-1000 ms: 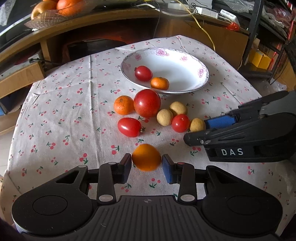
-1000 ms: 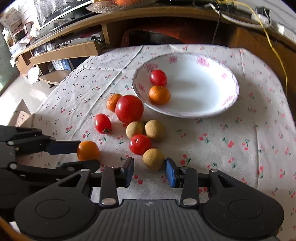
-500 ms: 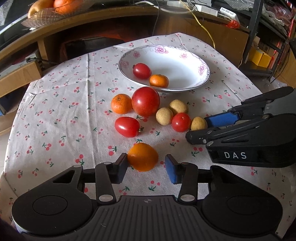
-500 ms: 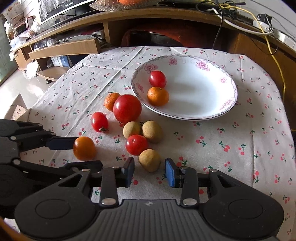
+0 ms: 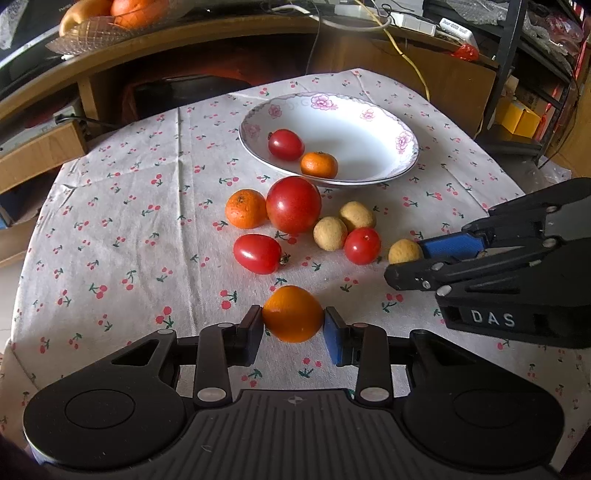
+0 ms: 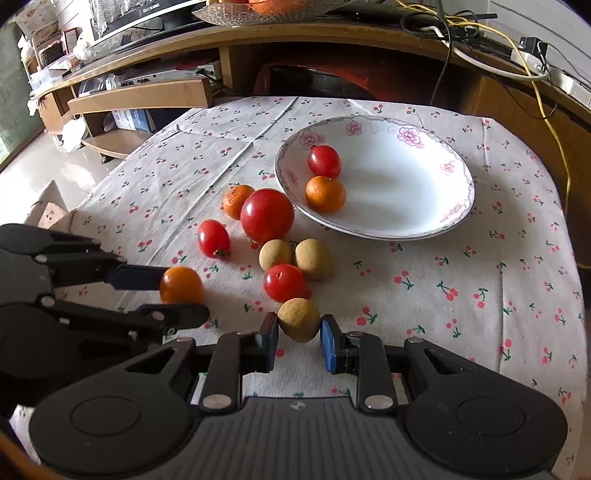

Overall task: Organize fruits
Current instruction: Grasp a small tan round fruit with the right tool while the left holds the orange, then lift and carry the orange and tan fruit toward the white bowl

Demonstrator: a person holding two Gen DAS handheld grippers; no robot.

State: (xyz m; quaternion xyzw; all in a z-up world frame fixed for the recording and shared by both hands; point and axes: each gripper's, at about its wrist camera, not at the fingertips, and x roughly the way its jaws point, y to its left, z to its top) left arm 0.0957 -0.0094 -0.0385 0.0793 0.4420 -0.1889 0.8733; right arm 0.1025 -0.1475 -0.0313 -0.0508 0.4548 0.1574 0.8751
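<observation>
My left gripper [image 5: 293,325] is shut on a small orange fruit [image 5: 293,314] resting on the cherry-print tablecloth near the front edge. My right gripper [image 6: 299,334] is shut on a tan longan [image 6: 299,319], also at cloth level; in the left wrist view that gripper [image 5: 410,258] comes in from the right. A white flowered bowl [image 5: 369,147] at the back holds a cherry tomato [image 5: 285,144] and a mandarin [image 5: 319,165]. Between the bowl and the grippers lie a large tomato [image 5: 293,204], a mandarin [image 5: 245,208], two cherry tomatoes [image 5: 257,253] [image 5: 362,245] and two longans [image 5: 330,233].
A wooden shelf unit [image 5: 221,40] with cables runs behind the table, with a glass dish of fruit [image 5: 110,18] on top. A metal rack [image 5: 517,55] stands at the right. The two grippers [image 6: 110,295] sit close, side by side.
Both grippers have narrowed their jaws: the left pads now touch the orange fruit, the right pads touch the longan. Both moved slightly forward.
</observation>
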